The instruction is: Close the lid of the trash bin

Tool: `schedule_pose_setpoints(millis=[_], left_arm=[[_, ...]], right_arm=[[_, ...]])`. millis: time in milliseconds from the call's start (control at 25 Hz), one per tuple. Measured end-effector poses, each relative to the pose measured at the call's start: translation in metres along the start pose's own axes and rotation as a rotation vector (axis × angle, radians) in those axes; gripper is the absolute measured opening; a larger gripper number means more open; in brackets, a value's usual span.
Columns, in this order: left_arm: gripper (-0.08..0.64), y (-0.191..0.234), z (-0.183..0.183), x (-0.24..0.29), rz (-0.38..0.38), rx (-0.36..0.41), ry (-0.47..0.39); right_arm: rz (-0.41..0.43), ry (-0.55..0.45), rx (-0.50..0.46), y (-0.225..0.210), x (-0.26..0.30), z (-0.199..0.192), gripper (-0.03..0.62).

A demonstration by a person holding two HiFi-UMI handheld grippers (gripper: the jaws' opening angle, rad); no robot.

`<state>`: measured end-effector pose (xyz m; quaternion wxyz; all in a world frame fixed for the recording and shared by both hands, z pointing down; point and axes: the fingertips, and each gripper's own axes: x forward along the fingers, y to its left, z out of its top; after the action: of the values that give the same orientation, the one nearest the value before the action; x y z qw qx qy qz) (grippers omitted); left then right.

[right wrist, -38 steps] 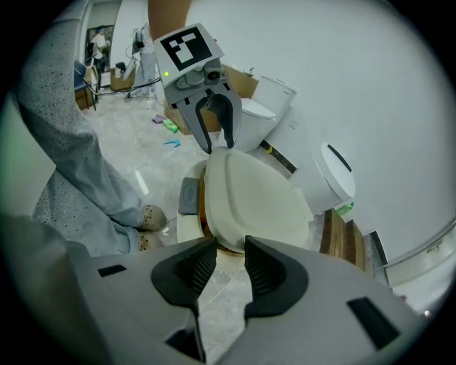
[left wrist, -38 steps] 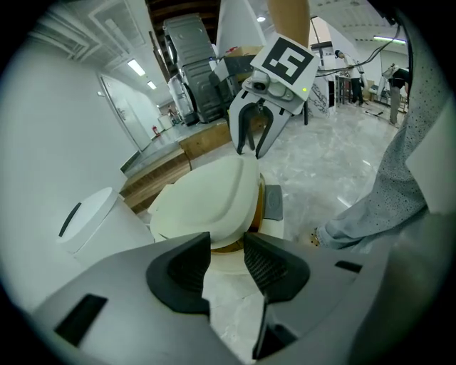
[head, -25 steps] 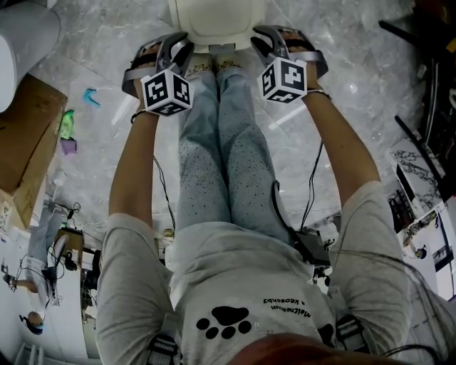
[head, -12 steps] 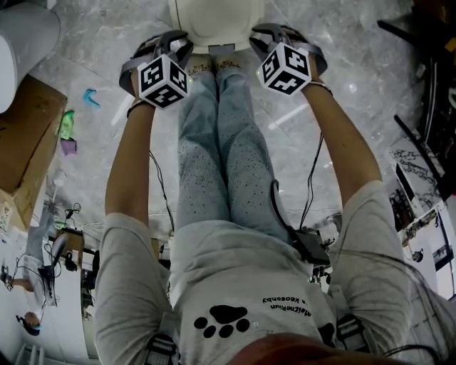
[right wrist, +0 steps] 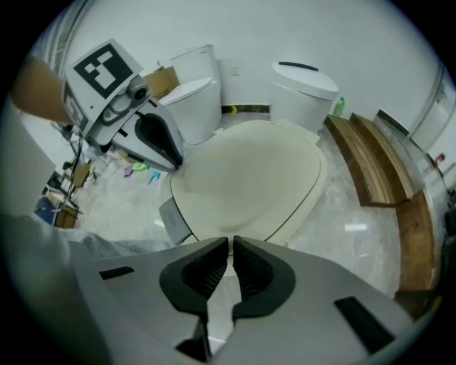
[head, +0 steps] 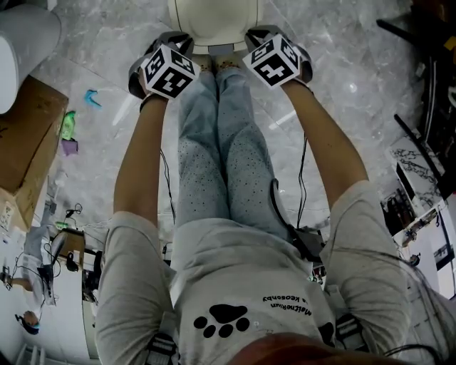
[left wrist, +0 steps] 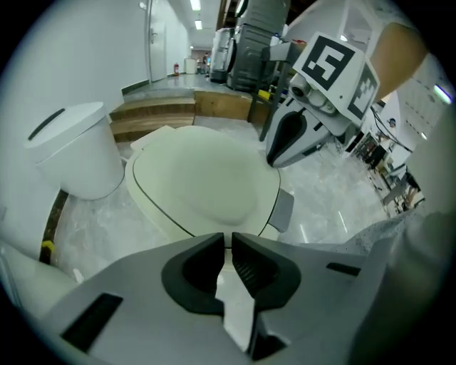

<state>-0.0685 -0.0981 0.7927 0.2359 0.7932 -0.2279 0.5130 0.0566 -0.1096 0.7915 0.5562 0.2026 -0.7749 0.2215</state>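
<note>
The trash bin's cream lid (head: 214,18) lies flat and down on the bin, right in front of the person's feet. It fills the middle of the left gripper view (left wrist: 199,185) and the right gripper view (right wrist: 249,178). A grey pedal (left wrist: 281,210) sticks out at the bin's near side. My left gripper (left wrist: 228,242) hangs just above the lid's near left edge; its jaws have just been closing and now stand shut with nothing between them. My right gripper (right wrist: 231,246) hovers by the near right edge, likewise just closed and empty. Both point steeply down.
A cardboard box (head: 25,135) and a white bin (head: 21,36) stand at the left. More white bins (right wrist: 303,89) line the wall, beside wooden steps (right wrist: 377,164). Cables and gear (head: 427,178) lie on the marble floor at the right.
Both grippers have rolled about their own axes, their marker cubes turning inward toward each other. Their place beside the bin is about the same.
</note>
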Motion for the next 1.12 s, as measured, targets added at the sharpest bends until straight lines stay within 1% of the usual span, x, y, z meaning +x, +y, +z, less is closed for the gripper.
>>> schedule_pose_setpoints(millis=[120, 200, 280, 400, 560, 680, 760, 880, 1000, 1120], left_arm=[[0.025, -0.001, 0.000, -0.002, -0.015, -0.119, -0.006], [0.020, -0.001, 0.000, -0.004, -0.015, -0.153, -0.001], [0.020, -0.003, 0.002, -0.009, -0.017, -0.185, -0.009], [0.020, -0.003, 0.009, -0.023, -0.011, -0.273, -0.049], [0.018, -0.007, 0.030, -0.055, 0.034, -0.343, -0.118], [0.018, -0.011, 0.049, -0.090, 0.063, -0.404, -0.176], [0.018, -0.016, 0.064, -0.120, 0.084, -0.425, -0.208], [0.018, -0.019, 0.086, -0.164, 0.112, -0.454, -0.263], [0.018, -0.017, 0.103, -0.205, 0.139, -0.463, -0.306], [0.018, -0.023, 0.123, -0.250, 0.169, -0.472, -0.352]], right_arm=[[0.001, 0.003, 0.166, -0.001, -0.002, 0.001, 0.043], [0.012, -0.012, 0.271, -0.001, -0.005, 0.004, 0.040], [0.000, -0.051, 0.327, -0.002, -0.011, 0.015, 0.034], [-0.017, -0.118, 0.372, -0.003, -0.029, 0.034, 0.032], [-0.027, -0.204, 0.429, -0.002, -0.067, 0.049, 0.032], [-0.033, -0.271, 0.496, 0.001, -0.104, 0.061, 0.032], [-0.041, -0.312, 0.527, 0.006, -0.134, 0.070, 0.032], [-0.063, -0.363, 0.521, 0.013, -0.180, 0.090, 0.032], [-0.087, -0.405, 0.520, 0.020, -0.219, 0.113, 0.032], [-0.116, -0.453, 0.543, 0.029, -0.265, 0.123, 0.032]])
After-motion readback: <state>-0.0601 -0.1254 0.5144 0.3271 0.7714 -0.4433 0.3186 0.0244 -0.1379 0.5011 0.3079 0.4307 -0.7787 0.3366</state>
